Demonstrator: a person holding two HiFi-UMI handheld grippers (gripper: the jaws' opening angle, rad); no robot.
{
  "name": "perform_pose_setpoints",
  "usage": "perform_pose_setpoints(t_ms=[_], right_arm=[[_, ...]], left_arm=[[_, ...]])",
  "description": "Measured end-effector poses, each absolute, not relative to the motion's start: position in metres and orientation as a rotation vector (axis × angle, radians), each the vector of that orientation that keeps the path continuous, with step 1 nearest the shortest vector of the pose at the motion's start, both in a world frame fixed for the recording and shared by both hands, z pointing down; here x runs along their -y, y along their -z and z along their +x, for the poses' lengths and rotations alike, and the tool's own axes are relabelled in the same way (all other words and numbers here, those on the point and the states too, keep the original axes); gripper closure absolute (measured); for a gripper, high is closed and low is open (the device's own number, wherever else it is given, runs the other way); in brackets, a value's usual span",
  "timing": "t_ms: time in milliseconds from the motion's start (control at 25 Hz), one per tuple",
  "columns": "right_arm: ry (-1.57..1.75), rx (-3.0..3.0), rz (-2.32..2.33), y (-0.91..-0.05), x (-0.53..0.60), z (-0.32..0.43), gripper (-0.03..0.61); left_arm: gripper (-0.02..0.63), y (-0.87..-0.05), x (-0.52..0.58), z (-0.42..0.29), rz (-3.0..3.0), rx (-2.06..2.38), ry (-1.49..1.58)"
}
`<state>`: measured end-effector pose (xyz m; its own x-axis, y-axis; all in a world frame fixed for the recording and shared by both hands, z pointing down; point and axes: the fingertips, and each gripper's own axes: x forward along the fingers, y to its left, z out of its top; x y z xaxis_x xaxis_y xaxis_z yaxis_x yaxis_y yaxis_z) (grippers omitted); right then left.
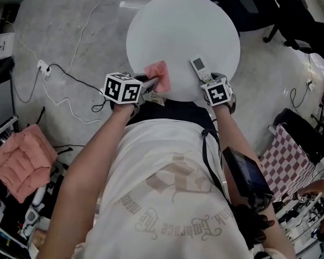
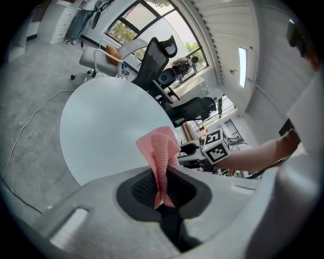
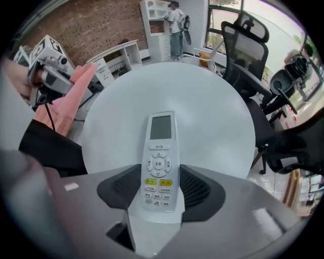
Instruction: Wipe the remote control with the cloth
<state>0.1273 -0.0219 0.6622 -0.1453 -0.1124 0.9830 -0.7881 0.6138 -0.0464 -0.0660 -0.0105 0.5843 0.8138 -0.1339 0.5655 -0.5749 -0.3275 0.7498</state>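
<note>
Two grippers: left gripper point(image 2: 162, 188) pinches the cloth point(image 2: 161, 150), nine o'clock from the remote control point(image 3: 159, 162); right gripper point(image 3: 161, 191) seemingly clamps it on the bench point(image 3: 202, 111). A weak hold risks skidding during wiping.

Round table point(image 1: 184, 24): the far half is bare and open to approach from the far and left sides. The near edge is crowded. The cloth point(image 1: 159, 74) is pinched in the left gripper point(image 1: 150, 86) at near left. The remote control point(image 1: 200, 67) lies at near right, its near end between the right gripper's point(image 1: 209, 80) jaws. A strip of bare tabletop separates the two. Office chairs point(image 1: 297, 22) stand off the far right rim. Cables point(image 1: 72, 78) trail over the floor at left.
</note>
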Motion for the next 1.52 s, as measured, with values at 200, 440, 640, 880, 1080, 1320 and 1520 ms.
perform_pose_setpoints(t_ms=[200,440,640,880,1080,1320,1520], right_arm=[[-0.596,1.595,0.706,-0.662,0.022,0.120,0.282],[-0.564,1.538,0.732,-0.665,0.031,0.121,0.322],[-0.670,1.558,0.762,-0.663,0.025,0.121,0.328],[-1.050,1.805,0.871,-0.637,0.024,0.097,0.328],[-1.314,2.161,0.808,-0.571,0.040,0.057,0.328],[-1.623,2.520,0.536,-0.480,0.045,0.000,0.327],[-1.708,2.645,0.335,-0.444,0.037,-0.020,0.327]], left_arm=[[0.595,-0.584,0.007,-0.074,1.869,0.549,-0.469],[0.595,-0.586,0.008,-0.085,1.859,0.568,-0.454],[0.595,-0.585,0.004,-0.089,1.853,0.579,-0.440],[0.595,-0.578,-0.001,-0.078,1.832,0.537,-0.352],[0.595,-0.553,0.002,-0.051,1.832,0.421,-0.137],[0.595,-0.510,-0.008,-0.029,1.912,0.209,0.049],[0.595,-0.466,-0.008,-0.025,1.965,0.119,0.212]])
